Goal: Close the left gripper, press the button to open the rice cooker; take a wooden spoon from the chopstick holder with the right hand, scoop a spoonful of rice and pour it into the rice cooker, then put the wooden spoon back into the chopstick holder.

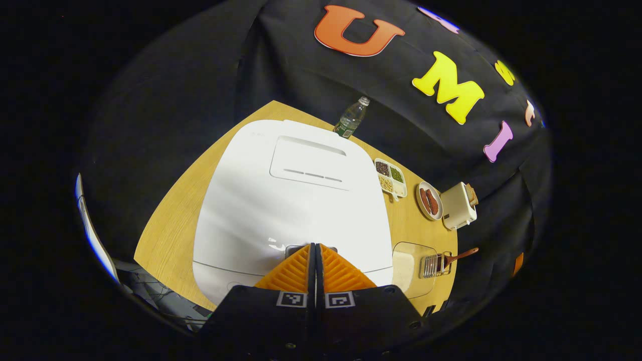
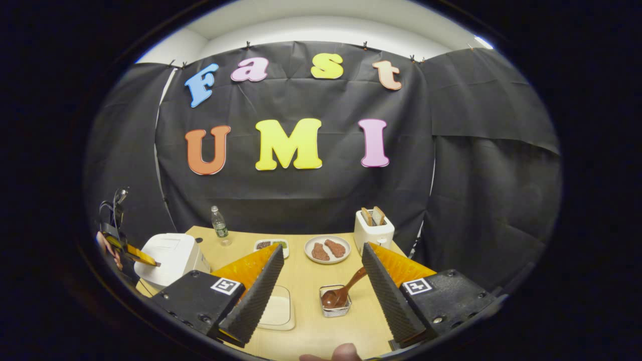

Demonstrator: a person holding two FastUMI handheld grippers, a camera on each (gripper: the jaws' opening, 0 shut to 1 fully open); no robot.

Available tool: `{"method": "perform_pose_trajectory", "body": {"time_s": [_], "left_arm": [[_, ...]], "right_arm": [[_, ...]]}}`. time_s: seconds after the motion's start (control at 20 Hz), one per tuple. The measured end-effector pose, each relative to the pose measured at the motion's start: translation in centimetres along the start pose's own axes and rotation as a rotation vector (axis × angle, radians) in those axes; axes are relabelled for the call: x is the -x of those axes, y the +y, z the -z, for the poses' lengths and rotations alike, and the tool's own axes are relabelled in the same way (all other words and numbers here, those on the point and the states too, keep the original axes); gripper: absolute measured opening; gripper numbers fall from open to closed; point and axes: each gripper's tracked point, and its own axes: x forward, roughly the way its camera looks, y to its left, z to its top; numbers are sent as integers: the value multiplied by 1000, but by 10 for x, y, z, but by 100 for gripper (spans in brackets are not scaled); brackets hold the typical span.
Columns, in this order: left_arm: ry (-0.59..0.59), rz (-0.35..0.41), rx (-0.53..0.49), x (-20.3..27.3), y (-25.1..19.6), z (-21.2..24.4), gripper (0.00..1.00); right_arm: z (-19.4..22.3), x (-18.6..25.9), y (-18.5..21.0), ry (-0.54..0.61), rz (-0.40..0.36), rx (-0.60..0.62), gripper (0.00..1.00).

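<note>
In the left gripper view the left gripper [image 1: 315, 246] has its two fingers pressed together, tips at the button [image 1: 292, 249] on the front edge of the white rice cooker [image 1: 291, 200], whose lid is down. In the right gripper view the right gripper [image 2: 321, 260] is spread wide above the wooden table [image 2: 311, 321]. Between its fingers, farther off, the wooden spoon [image 2: 343, 292] leans in the wire chopstick holder [image 2: 335, 303], with the clear rice container [image 2: 278, 311] just to its left. The rice cooker stands at far left.
</note>
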Motion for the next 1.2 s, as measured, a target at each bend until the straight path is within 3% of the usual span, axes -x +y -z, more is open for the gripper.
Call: {"method": "perform_pose_trajectory", "body": {"time_s": [0.2,0.5,0.7,1.0,1.05,1.1,1.15,1.2], "left_arm": [[-54,2,6,9,-3,-13,0],[-382,-9,-175,64,-38,-89,1],[-597,-16,-244,87,-54,-142,19],[-752,4,-249,125,-65,-161,19],[-773,11,-247,134,-67,-159,22],[-791,19,-245,142,-70,-158,41],[-809,19,-247,149,-72,-156,41],[-824,17,-254,156,-73,-152,55]], "right_arm": [[-2,1,3,0,-13,-6,100],[-11,8,-1,-31,-9,-7,100],[-12,12,-10,-35,-1,-4,100],[-19,20,-24,-63,21,-6,100],[-18,20,-25,-63,20,-10,100],[-18,20,-26,-61,19,-12,100],[-16,20,-27,-57,18,-12,100],[-15,20,-29,-53,18,-12,100]]}}
